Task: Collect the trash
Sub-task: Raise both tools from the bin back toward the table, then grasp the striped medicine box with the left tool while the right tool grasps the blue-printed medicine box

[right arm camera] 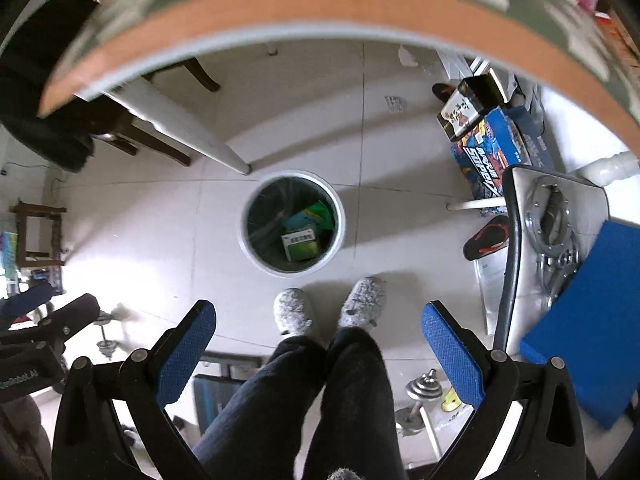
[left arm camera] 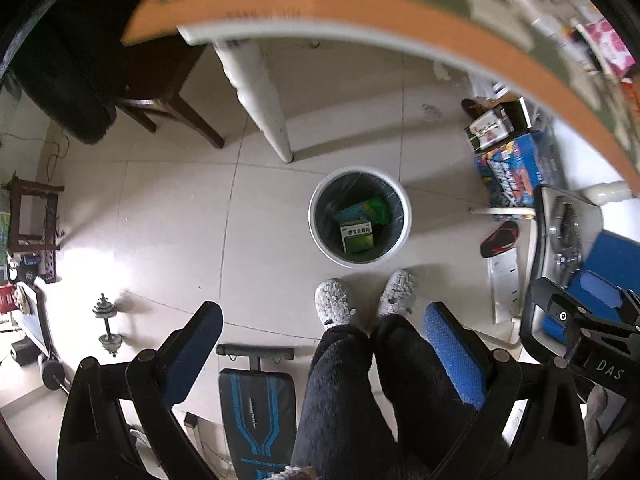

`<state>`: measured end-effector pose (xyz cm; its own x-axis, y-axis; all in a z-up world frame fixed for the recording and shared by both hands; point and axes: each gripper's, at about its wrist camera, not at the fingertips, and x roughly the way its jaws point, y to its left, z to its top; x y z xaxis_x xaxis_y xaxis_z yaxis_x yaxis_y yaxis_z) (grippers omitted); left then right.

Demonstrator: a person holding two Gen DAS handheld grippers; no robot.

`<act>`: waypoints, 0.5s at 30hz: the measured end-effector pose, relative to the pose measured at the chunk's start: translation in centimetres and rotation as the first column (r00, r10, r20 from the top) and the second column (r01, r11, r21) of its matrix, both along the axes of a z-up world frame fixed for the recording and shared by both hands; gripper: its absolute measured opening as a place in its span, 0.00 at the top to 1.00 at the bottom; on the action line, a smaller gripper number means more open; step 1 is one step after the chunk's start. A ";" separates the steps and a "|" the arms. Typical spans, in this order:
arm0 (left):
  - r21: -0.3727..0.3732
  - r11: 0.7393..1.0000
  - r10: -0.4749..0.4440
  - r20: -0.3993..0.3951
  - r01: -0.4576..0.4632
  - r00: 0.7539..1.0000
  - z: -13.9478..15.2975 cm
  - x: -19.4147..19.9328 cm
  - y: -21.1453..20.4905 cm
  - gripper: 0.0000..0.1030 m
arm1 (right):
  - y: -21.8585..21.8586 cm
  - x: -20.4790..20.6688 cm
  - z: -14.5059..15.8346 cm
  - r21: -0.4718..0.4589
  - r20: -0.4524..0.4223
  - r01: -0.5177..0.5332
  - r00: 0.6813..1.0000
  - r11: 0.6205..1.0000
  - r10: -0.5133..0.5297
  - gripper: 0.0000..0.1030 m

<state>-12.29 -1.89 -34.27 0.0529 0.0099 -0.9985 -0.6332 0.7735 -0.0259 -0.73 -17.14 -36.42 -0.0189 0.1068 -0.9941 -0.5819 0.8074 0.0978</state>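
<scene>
A white round trash bin (left arm camera: 320, 232) with a dark liner stands on the tiled floor, also in the right wrist view (right arm camera: 340, 236). Inside lie green boxes (left arm camera: 357, 236) (right arm camera: 301, 245). My left gripper (left arm camera: 322, 322) is open and empty, high above the floor, pointing down at the bin. My right gripper (right arm camera: 318, 320) is open and empty, also above the bin. The right gripper shows at the right edge of the left wrist view (left arm camera: 588, 320). Boxes and packets (left arm camera: 604, 40) lie blurred on the table top.
An orange-edged table (left arm camera: 360, 4) (right arm camera: 320, 0) arcs across the top, with a white leg (left arm camera: 264, 100). The person's legs and grey slippers (left arm camera: 336, 304) stand by the bin. Dark chair (left arm camera: 152, 96), dumbbell (left arm camera: 106, 322), exercise bench (left arm camera: 256, 408), blue carton (left arm camera: 516, 172), sandal (left arm camera: 500, 238).
</scene>
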 end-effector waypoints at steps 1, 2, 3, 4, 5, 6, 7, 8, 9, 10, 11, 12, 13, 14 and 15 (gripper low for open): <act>0.011 1.000 -0.008 0.010 0.008 1.000 1.4 0.0 0.0 0.00 | 0.0 -0.2 1.5 0.014 0.000 0.008 1.000 1.000 -0.008 0.00; 0.022 1.000 -0.015 0.020 0.014 1.000 2.4 0.2 0.0 0.00 | 0.0 -0.2 2.8 0.030 -0.003 0.017 1.000 0.999 -0.017 0.00; 0.037 0.999 -0.019 0.033 0.018 0.999 3.6 0.4 0.1 0.00 | 0.0 -0.2 4.0 0.045 -0.007 0.027 1.000 0.999 -0.027 0.00; 0.052 0.998 -0.024 0.046 0.022 0.999 4.8 0.8 0.2 0.00 | 0.1 -0.1 5.2 0.062 -0.008 0.039 0.999 0.997 -0.039 0.00; 0.074 0.997 -0.030 0.065 0.026 0.997 6.1 1.4 0.4 0.00 | 0.0 0.0 6.3 0.076 -0.005 0.050 0.999 0.996 -0.049 0.00; 0.092 0.995 -0.034 0.077 0.027 0.996 7.1 2.0 0.6 0.00 | 0.0 0.4 7.4 0.090 -0.003 0.062 0.998 0.994 -0.062 0.00; 0.112 0.993 -0.038 0.093 0.028 0.995 8.1 2.8 0.9 0.00 | 0.0 1.1 8.6 0.106 0.000 0.078 0.997 0.991 -0.078 0.00; 0.130 0.991 -0.042 0.113 0.028 0.993 9.2 3.9 1.1 0.00 | -0.1 1.9 9.8 0.124 0.007 0.098 0.995 0.987 -0.100 0.00; 0.145 0.989 -0.043 0.129 0.024 0.991 10.1 4.8 1.3 0.00 | -0.2 3.0 11.0 0.139 0.013 0.119 0.992 0.983 -0.122 0.00; 0.160 0.987 -0.047 0.146 0.024 0.988 10.9 6.0 1.4 0.00 | -0.4 4.2 11.9 0.150 0.012 0.141 0.989 0.978 -0.145 0.00; 0.173 0.984 -0.056 0.157 0.028 0.986 11.5 7.5 1.4 0.00 | -0.7 5.7 12.7 0.158 0.010 0.169 0.985 0.973 -0.172 0.00; 0.184 0.982 -0.065 0.163 0.035 0.984 12.1 9.0 1.5 0.00 | -1.0 7.2 13.3 0.164 0.011 0.188 0.981 0.969 -0.192 0.00; 0.196 0.980 -0.079 0.173 0.044 0.982 12.4 10.7 1.5 0.00 | -1.3 8.5 13.7 0.165 0.016 0.198 0.979 0.966 -0.203 0.00; 0.213 0.975 -0.097 0.174 0.059 0.980 12.7 12.6 1.3 0.00 | -1.8 10.7 14.5 0.156 0.033 0.213 0.975 0.965 -0.220 0.00; 0.233 0.969 -0.119 0.169 0.078 0.978 12.7 14.8 1.2 0.00 | -2.2 12.6 15.0 0.144 0.046 0.218 0.973 0.965 -0.227 0.00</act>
<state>2.50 -0.74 -21.54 0.2443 0.2179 -0.9449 -0.5542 0.8309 0.0483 11.86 -19.31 -21.46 0.0818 0.2362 -0.9683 -0.3976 0.8986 0.1856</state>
